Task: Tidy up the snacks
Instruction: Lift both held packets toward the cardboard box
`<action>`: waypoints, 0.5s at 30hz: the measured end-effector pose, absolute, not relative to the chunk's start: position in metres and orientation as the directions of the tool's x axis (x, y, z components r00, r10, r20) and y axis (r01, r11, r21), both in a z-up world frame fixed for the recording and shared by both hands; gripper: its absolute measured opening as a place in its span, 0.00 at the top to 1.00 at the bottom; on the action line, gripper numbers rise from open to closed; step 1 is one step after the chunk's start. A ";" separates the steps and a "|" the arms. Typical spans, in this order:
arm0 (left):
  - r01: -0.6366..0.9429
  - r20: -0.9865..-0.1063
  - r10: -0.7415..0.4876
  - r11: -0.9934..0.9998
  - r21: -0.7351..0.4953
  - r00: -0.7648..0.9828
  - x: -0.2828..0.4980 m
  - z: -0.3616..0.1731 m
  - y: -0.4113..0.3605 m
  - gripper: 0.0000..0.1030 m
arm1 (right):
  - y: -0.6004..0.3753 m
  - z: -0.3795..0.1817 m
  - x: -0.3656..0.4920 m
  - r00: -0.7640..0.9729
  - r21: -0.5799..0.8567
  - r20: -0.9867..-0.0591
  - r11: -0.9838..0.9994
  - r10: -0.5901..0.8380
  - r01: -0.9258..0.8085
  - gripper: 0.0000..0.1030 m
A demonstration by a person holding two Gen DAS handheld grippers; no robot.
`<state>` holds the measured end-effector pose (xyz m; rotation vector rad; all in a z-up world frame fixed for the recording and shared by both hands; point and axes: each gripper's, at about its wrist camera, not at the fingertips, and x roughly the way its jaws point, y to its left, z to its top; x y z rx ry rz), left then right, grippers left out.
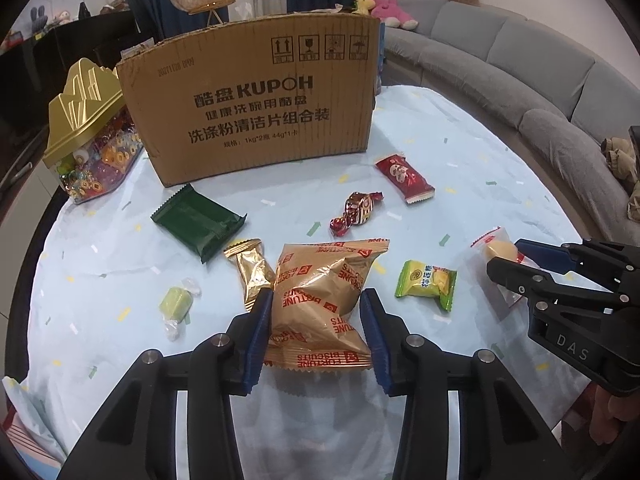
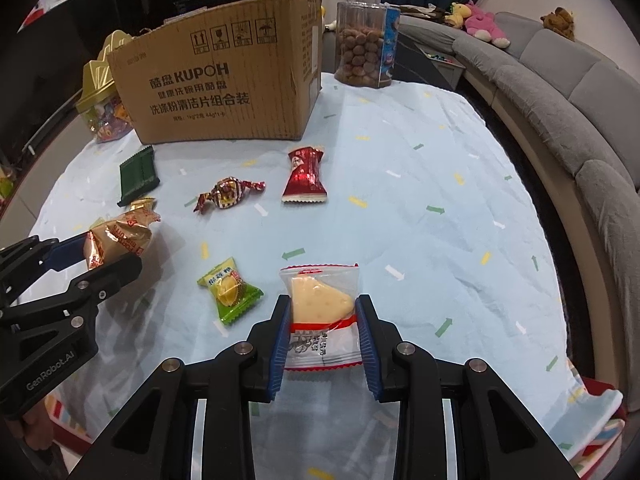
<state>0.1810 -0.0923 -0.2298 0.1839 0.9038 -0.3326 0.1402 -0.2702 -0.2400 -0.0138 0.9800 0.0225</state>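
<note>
My left gripper [image 1: 316,312] is shut on a gold Fortune Biscuits bag [image 1: 320,288]; the bag also shows in the right wrist view [image 2: 118,236]. My right gripper [image 2: 322,324] is shut on a clear packet with a yellow cheese-shaped wedge [image 2: 320,312]; the packet also shows in the left wrist view [image 1: 496,248]. On the light blue cloth lie a green-yellow packet [image 2: 230,290], a red packet [image 2: 305,174], a red-gold twist candy [image 2: 228,194], a dark green packet [image 1: 198,220], a small gold packet [image 1: 252,270] and a pale green candy [image 1: 176,304]. An open cardboard box [image 1: 256,100] stands at the back.
A gold-lidded candy jar [image 1: 90,132] stands left of the box. A clear jar of brown balls [image 2: 364,50] stands right of the box. A grey sofa [image 2: 560,92] curves around the right side of the table. The table edge runs close on the left.
</note>
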 end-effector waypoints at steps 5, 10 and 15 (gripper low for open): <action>0.349 -0.786 -0.207 0.937 0.011 0.582 0.181 -0.225 -0.091 0.58 | -0.267 -0.232 0.140 0.572 -0.007 -0.820 1.000 0.011 -0.028 0.68; 0.336 -0.781 -0.203 0.942 0.009 0.590 0.180 -0.221 -0.088 0.59 | -0.263 -0.225 0.140 0.585 -0.019 -0.811 0.999 0.005 -0.034 0.68; 0.318 -0.777 -0.191 0.948 0.012 0.600 0.182 -0.212 -0.084 0.59 | -0.261 -0.214 0.143 0.598 -0.023 -0.801 0.999 -0.002 -0.027 0.68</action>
